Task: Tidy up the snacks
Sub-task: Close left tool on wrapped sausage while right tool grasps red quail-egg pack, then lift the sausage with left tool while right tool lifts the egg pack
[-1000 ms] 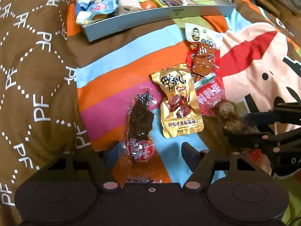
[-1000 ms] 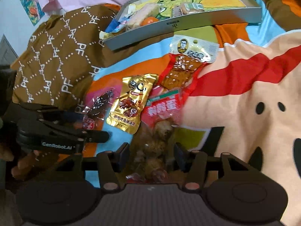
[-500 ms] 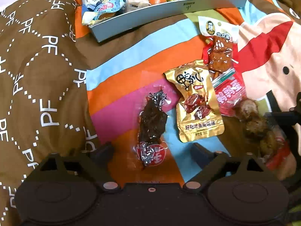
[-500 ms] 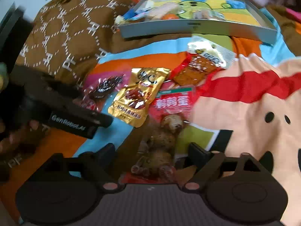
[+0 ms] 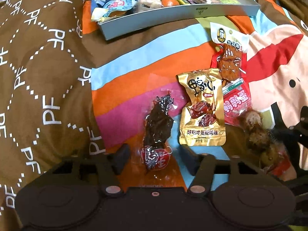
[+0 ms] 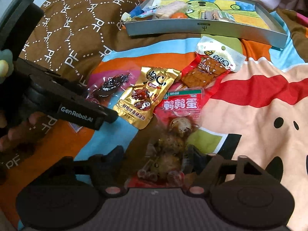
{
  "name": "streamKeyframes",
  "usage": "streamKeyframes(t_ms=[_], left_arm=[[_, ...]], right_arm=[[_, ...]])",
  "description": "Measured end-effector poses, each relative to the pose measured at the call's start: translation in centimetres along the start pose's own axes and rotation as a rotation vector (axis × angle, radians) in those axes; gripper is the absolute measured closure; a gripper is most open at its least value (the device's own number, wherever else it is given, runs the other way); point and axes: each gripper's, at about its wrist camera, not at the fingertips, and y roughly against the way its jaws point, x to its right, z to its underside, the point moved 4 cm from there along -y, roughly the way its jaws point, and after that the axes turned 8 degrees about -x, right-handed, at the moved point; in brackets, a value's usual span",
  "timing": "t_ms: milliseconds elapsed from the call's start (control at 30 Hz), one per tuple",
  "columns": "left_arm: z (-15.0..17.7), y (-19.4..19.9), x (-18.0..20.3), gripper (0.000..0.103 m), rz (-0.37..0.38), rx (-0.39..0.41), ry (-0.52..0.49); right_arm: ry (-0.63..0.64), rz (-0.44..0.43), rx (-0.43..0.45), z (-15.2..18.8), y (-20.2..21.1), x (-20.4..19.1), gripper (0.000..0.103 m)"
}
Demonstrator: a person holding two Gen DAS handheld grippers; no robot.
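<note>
A clear pack of dark snack with a red label (image 5: 156, 127) lies on the striped bedcover. Its label end sits between the fingers of my left gripper (image 5: 156, 157), whose jaws are closing; the pads stand clear of it. The red quail-egg pack (image 6: 181, 105) lies with its brown eggs between the fingers of my right gripper (image 6: 154, 156), also closing, and its left finger (image 6: 115, 154) is apart from the pack. A gold pack (image 5: 202, 111) lies between the two packs. An orange tofu pack (image 6: 209, 67) lies further back.
A grey tray (image 6: 192, 29) with several snacks and an orange stands at the back on the bed. A brown blanket with white letters (image 5: 38, 77) bulges on the left. The left gripper (image 6: 107, 115) reaches in from the left in the right wrist view, a hand behind it.
Both grippers spread their jaws wide half a second ago and have narrowed again around their packs. The right gripper rolled and shifted a little; the packs lie where they were.
</note>
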Motion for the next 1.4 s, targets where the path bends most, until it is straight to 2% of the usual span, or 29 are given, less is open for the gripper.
streamKeyframes(t_ms=[33,100,267,367,500,667,733,867,1033,1200,1400], left_arm=[[0.0,0.1,-0.1,0.054,0.006,-0.002,0.007],[0.0,0.2,-0.2,0.054,0.015,-0.005,0.020],[0.1,0.6,-0.3,0.054,0.037,-0.008,0.045],[0.3,1.0,-0.3,0.055,0.098,-0.024,0.096],[0.9,1.2,-0.1,0.055,0.165,-0.064,0.154],[1.2,1.5,0.1,0.055,0.270,-0.096,0.224],[1.4,1.6,0.2,0.055,0.304,-0.104,0.253],[1.7,1.8,1.2,0.055,0.322,-0.101,0.246],[1.6,2.2,1.8,0.055,0.383,-0.084,0.254],[1.4,3.1,1.7,0.055,0.402,-0.041,0.263],[1.6,2.9,2.0,0.055,0.438,-0.067,0.270]], right_arm=[[-0.007,-0.002,0.000,0.0,0.0,0.1,0.038],[-0.023,-0.007,-0.001,0.0,0.2,0.5,0.047],[-0.010,-0.004,-0.006,-0.1,0.5,0.5,0.055],[0.033,0.026,-0.005,-0.1,0.7,0.1,0.057],[0.174,0.139,0.005,0.3,1.0,-1.2,0.058],[0.426,0.355,0.029,1.0,0.7,-3.0,0.060],[0.474,0.390,0.025,1.0,0.3,-3.3,0.060],[0.546,0.459,0.032,1.0,-0.1,-3.4,0.060],[0.576,0.539,0.040,1.2,-0.1,-2.4,0.060],[0.587,0.603,0.061,0.9,0.4,-1.7,0.060],[0.565,0.628,0.072,0.5,0.9,-1.0,0.060]])
